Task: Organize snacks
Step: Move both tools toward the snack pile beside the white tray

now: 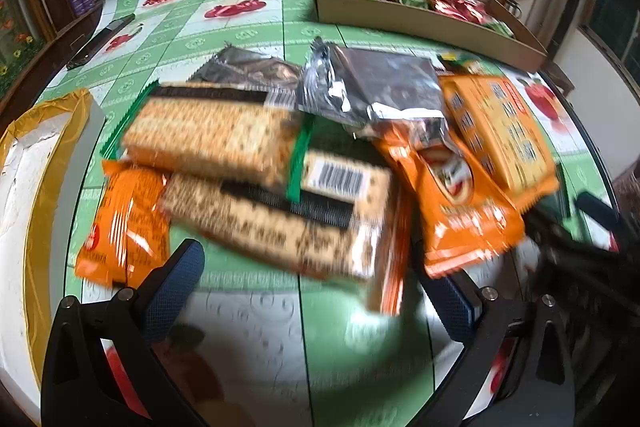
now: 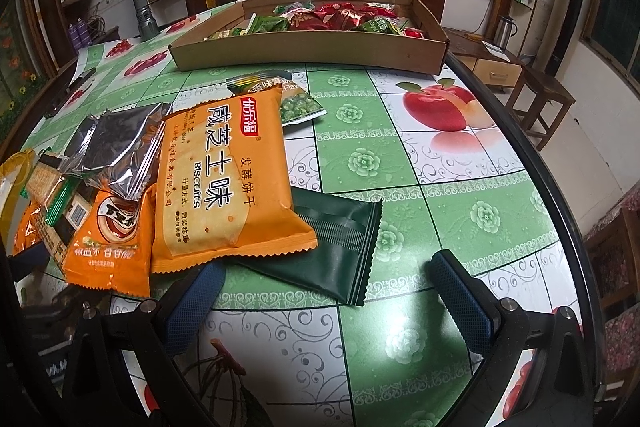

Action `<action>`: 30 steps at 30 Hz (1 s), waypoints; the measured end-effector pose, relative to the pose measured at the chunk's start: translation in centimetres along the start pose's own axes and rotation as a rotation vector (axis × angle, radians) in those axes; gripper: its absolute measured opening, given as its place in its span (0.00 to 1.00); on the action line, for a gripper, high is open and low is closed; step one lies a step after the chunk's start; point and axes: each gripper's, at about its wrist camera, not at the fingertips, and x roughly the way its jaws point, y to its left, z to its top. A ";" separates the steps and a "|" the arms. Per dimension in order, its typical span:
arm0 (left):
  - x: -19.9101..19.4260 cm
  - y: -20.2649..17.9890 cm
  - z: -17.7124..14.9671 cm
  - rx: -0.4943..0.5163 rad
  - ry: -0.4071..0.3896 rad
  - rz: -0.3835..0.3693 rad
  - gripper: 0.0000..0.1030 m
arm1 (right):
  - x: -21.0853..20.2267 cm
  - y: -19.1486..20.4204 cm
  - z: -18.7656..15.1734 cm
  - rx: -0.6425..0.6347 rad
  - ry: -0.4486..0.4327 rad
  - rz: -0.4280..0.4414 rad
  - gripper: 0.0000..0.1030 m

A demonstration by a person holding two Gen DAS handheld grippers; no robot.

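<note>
On the near left of the table (image 2: 460,163) lies the heap of snack packets, the orange biscuit packet (image 2: 224,179) uppermost: light, crinkly, slippery film over brittle crackers, I'd judge, best pinched by a crimped end seam. The cardboard tray (image 2: 312,47) sits far behind. Left gripper (image 1: 316,291) and right gripper (image 2: 328,303) both gape wide, empty.

Left wrist view smeared: print on stacked tan cracker packs (image 1: 256,163) unreadable; dark green foil pouch (image 2: 332,255) half-hidden under orange biscuit bag (image 2: 224,179), centre frame.
</note>
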 end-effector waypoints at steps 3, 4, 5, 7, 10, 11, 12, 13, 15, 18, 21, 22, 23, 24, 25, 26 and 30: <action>-1.8 0.9 -1.3 -0.037 -0.009 -0.090 0.93 | 0.0 0.0 0.0 0.000 0.000 0.001 1.00; -2.4 1.3 -1.5 -0.048 -0.018 -0.112 0.92 | 0.0 0.0 0.0 0.000 0.000 0.001 1.00; -3.6 1.9 -1.9 -0.062 -0.047 -0.129 0.92 | 0.0 0.0 0.0 0.000 0.000 0.000 1.00; -6.9 2.9 -2.5 -0.069 -0.160 -0.118 0.92 | 0.0 0.0 0.0 0.004 0.005 -0.003 1.00; -13.4 5.0 -3.4 -0.085 -0.381 -0.079 0.92 | 0.0 0.2 0.1 0.006 0.029 -0.007 1.00; -15.0 5.8 -3.7 -0.097 -0.434 -0.072 0.93 | -0.1 0.3 0.0 0.001 0.035 -0.005 1.00; -17.0 7.0 -4.0 -0.115 -0.503 -0.067 0.95 | -0.3 0.5 -0.3 -0.010 0.039 -0.001 1.00; -18.9 8.4 -4.3 -0.134 -0.572 -0.068 1.00 | -0.4 0.7 -0.5 -0.017 0.038 0.002 1.00; -20.1 10.3 -4.6 -0.160 -0.625 -0.079 1.00 | -0.8 1.0 -1.0 -0.023 0.036 0.002 1.00; -19.7 13.7 -4.4 -0.250 -0.578 -0.076 1.00 | -1.2 1.3 -1.5 -0.023 0.038 0.000 1.00; -18.3 16.0 -4.9 -0.319 -0.523 -0.093 1.00 | -2.0 1.2 -2.0 -0.002 0.029 -0.001 0.89; -17.8 16.5 -5.0 -0.329 -0.506 -0.104 1.00 | -2.4 1.2 -2.1 0.002 0.024 0.012 0.85; -17.2 16.9 -5.2 -0.340 -0.490 -0.111 1.00 | -3.0 1.2 -2.3 0.005 0.015 0.028 0.84; -16.6 17.2 -5.4 -0.354 -0.475 -0.113 1.00 | -3.8 1.3 -2.3 0.007 -0.002 0.036 0.84; -16.3 17.4 -5.5 -0.364 -0.467 -0.116 1.00 | -4.7 1.5 -2.3 0.004 -0.032 0.040 0.84; -15.9 17.6 -5.7 -0.374 -0.461 -0.123 1.00 | -5.8 2.0 -2.1 -0.012 -0.069 0.048 0.84; -14.7 17.1 -6.4 -0.355 -0.433 -0.162 1.00 | -8.8 5.8 -0.9 -0.129 -0.157 0.146 0.84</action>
